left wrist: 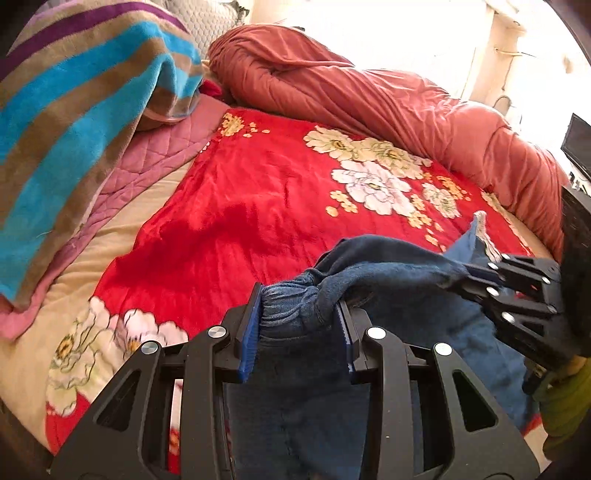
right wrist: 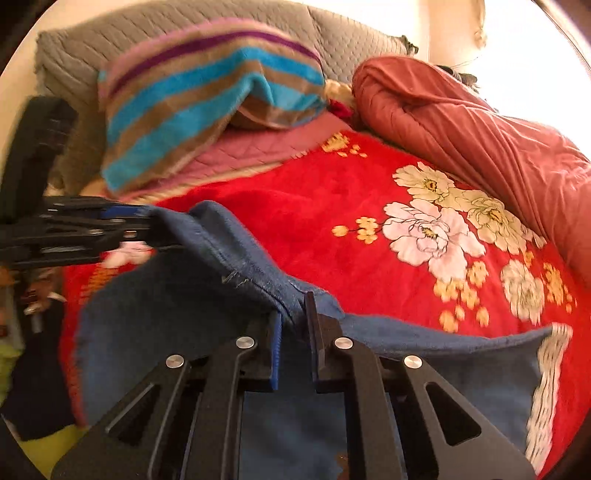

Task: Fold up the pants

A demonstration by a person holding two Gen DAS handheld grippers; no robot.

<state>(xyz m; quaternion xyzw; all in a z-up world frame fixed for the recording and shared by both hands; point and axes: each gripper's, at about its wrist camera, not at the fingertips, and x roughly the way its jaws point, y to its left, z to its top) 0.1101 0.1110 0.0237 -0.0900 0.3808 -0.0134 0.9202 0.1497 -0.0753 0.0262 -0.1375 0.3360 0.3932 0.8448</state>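
Note:
The blue pants (left wrist: 388, 273) hang between my two grippers above the red flowered blanket (left wrist: 258, 192). My left gripper (left wrist: 297, 314) is shut on a bunched elastic waistband part of the pants. My right gripper (left wrist: 476, 277) shows at the right of the left wrist view, shut on another edge of the pants. In the right wrist view my right gripper (right wrist: 295, 325) pinches a seamed edge of the pants (right wrist: 184, 295), and my left gripper (right wrist: 136, 221) holds the cloth at the far left. The pants' lower part drapes toward me, with a pale lining (right wrist: 550, 387) showing.
A rolled salmon-red quilt (left wrist: 369, 92) lies along the far and right side of the bed. A striped blue, brown and purple blanket (left wrist: 85, 110) lies on pink quilting (left wrist: 155, 158) at the left. A grey quilted headboard cushion (right wrist: 184, 29) stands behind. A dark screen (left wrist: 580, 144) stands at the far right.

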